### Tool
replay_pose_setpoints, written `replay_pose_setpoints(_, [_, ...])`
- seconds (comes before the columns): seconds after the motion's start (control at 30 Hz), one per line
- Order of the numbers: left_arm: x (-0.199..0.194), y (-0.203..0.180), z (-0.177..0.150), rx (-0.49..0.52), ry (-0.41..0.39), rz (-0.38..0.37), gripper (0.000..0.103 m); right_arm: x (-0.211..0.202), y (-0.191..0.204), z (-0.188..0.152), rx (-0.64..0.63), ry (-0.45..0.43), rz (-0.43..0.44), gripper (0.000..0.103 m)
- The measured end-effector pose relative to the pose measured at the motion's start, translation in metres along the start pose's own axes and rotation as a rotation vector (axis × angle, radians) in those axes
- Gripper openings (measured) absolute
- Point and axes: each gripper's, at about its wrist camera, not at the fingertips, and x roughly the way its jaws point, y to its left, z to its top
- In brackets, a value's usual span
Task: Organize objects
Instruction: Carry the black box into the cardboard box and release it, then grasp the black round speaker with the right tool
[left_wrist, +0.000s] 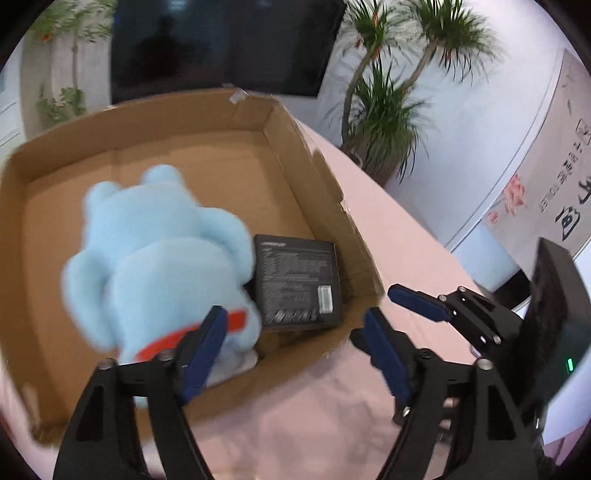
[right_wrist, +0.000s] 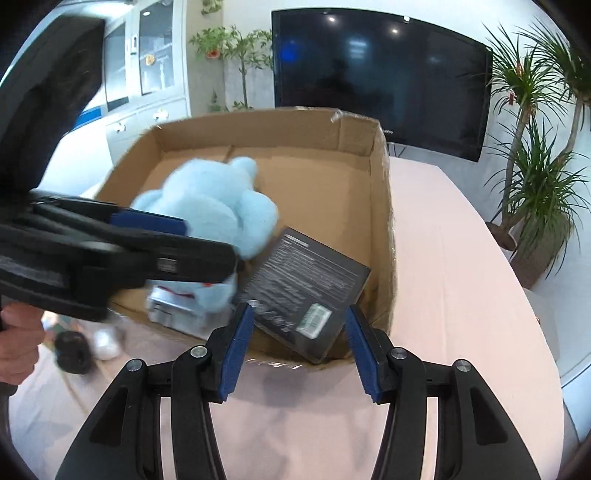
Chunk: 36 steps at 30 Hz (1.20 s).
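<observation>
A light blue plush toy (left_wrist: 159, 254) with a red collar lies inside an open cardboard box (left_wrist: 199, 122) on the pink table. A black flat box (left_wrist: 299, 282) lies beside it in the near right corner. My left gripper (left_wrist: 295, 343) is open at the box's near edge, just behind the plush, holding nothing. My right gripper (right_wrist: 299, 347) is open and empty just before the box's near wall, facing the black flat box (right_wrist: 306, 291). The plush (right_wrist: 214, 206) and the left gripper's fingers (right_wrist: 147, 221) show there too.
The pink tablecloth (right_wrist: 461, 258) spreads right of the cardboard box (right_wrist: 380, 206). A dark round object (right_wrist: 72, 356) and a white object (right_wrist: 107, 341) lie left of the box. A black screen (right_wrist: 380, 77) and potted plants (right_wrist: 535, 206) stand behind.
</observation>
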Motion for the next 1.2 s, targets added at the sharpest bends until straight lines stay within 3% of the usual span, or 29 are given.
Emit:
replay_pose_setpoints(0.17, [-0.067,0.035,-0.054,-0.075,-0.046,0.039,0.080,-0.037,0.031,-0.010,0.007,-0.025,0.114,0.069])
replay_pose_setpoints(0.4, [-0.093,0.085,-0.147,-0.182,-0.026,0.146,0.080,-0.037,0.107,-0.051,-0.038,0.063,0.328,0.070])
replay_pose_setpoints(0.63, [-0.076,0.110,-0.173,-0.323,-0.001,0.058,0.080,0.007,0.177,-0.091,-0.107,0.227,0.487,0.070])
replay_pose_setpoints(0.87, [-0.064,0.115,-0.167,-0.324,0.012,0.078,0.079,0.043,0.215,-0.084,-0.172,0.214,0.415,0.070])
replay_pose_setpoints(1.07, [-0.045,0.131,-0.168,-0.364,0.074,0.042,0.079,0.064,0.214,-0.082,-0.102,0.193,0.427,0.068])
replay_pose_setpoints(1.2, [-0.031,0.127,-0.169,-0.335,0.094,0.096,0.075,0.061,0.216,-0.081,-0.100,0.178,0.424,0.066])
